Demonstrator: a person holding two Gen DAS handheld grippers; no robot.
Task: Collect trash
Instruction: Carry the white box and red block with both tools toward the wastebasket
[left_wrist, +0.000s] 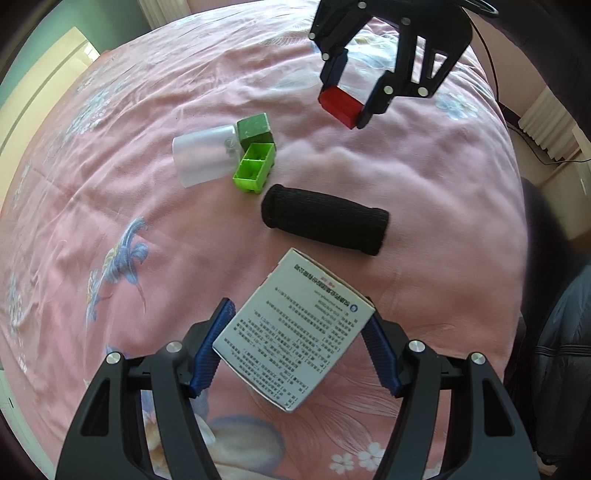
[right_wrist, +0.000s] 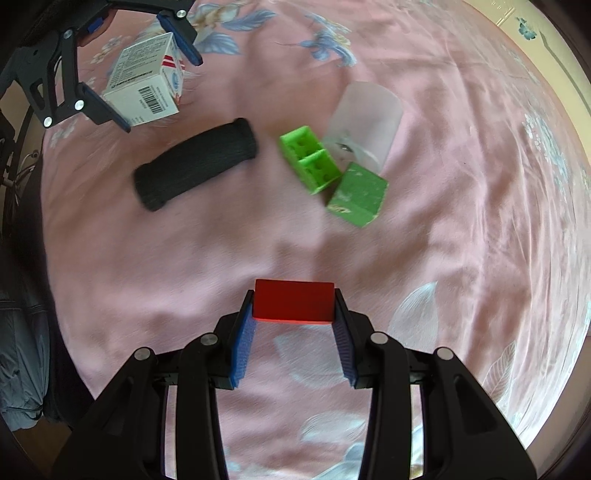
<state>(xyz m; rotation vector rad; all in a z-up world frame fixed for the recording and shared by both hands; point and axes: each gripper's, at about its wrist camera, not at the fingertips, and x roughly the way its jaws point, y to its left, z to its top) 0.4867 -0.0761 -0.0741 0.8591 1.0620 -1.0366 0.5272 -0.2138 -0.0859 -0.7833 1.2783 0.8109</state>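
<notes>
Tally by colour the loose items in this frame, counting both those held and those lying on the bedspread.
Red: 1, block held by right gripper
White: 1, box held by left gripper
Green: 2, open brick, cube
Black: 1, sleeve
Translucent: 1, cup
Total: 6

A white printed carton (left_wrist: 295, 332), covered in small text with a barcode on one side, sits tilted at lower centre of the left view, raised off the pink bed (left_wrist: 110, 184); a red block (right_wrist: 294, 301) hangs at lower centre of the right view; mid-frame on the bed lie a black knitted roll (left_wrist: 325, 219), a light-green two-cell holder (left_wrist: 255, 166), a dark-green cube (left_wrist: 255, 129) and a toppled frosted cup (left_wrist: 201, 157), these last three clustered together.
</notes>
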